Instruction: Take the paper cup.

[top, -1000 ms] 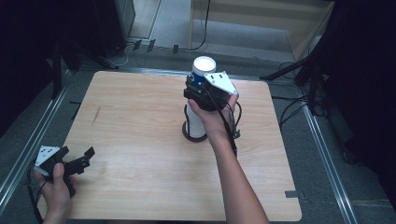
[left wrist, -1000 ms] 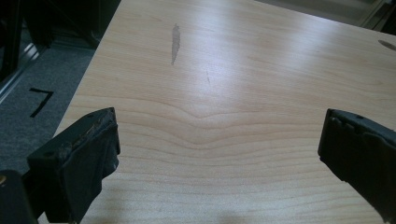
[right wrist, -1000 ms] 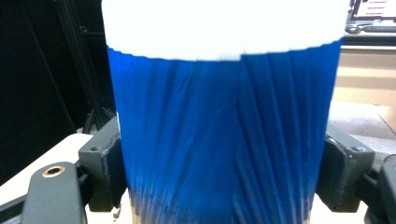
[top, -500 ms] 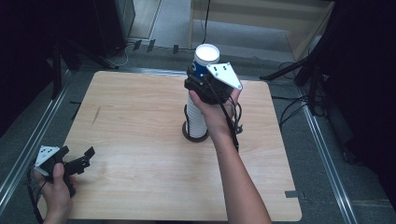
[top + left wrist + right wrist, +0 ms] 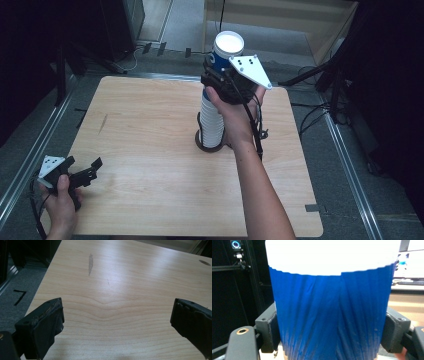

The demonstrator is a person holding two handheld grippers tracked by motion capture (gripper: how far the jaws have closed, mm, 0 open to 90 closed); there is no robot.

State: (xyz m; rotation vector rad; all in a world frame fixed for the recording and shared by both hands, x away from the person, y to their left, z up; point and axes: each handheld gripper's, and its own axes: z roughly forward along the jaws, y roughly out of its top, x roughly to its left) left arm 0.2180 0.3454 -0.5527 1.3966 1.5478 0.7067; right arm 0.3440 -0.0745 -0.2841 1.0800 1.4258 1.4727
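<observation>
One blue cup (image 5: 332,315), ribbed, white-rimmed, clamped in right gripper (image 5: 220,82) above one white cup stack (image 5: 211,122). Left gripper (image 5: 82,172): jaws apart, near left.

Cup (image 5: 332,312) between right gripper (image 5: 332,335) jaws: deep blue wall, fine ribbed pleats, white rim band above. Stack (image 5: 212,117) below jaws: white, ringed with thin rim lines; dark round base. Jaws black, matte. Plate (image 5: 249,69) atop right gripper: pale grey, dark dots. Tabletop (image 5: 130,285) ahead of left gripper (image 5: 117,322) jaws: light wood, wavy grain, one grey smudge. Floor: grey.
</observation>
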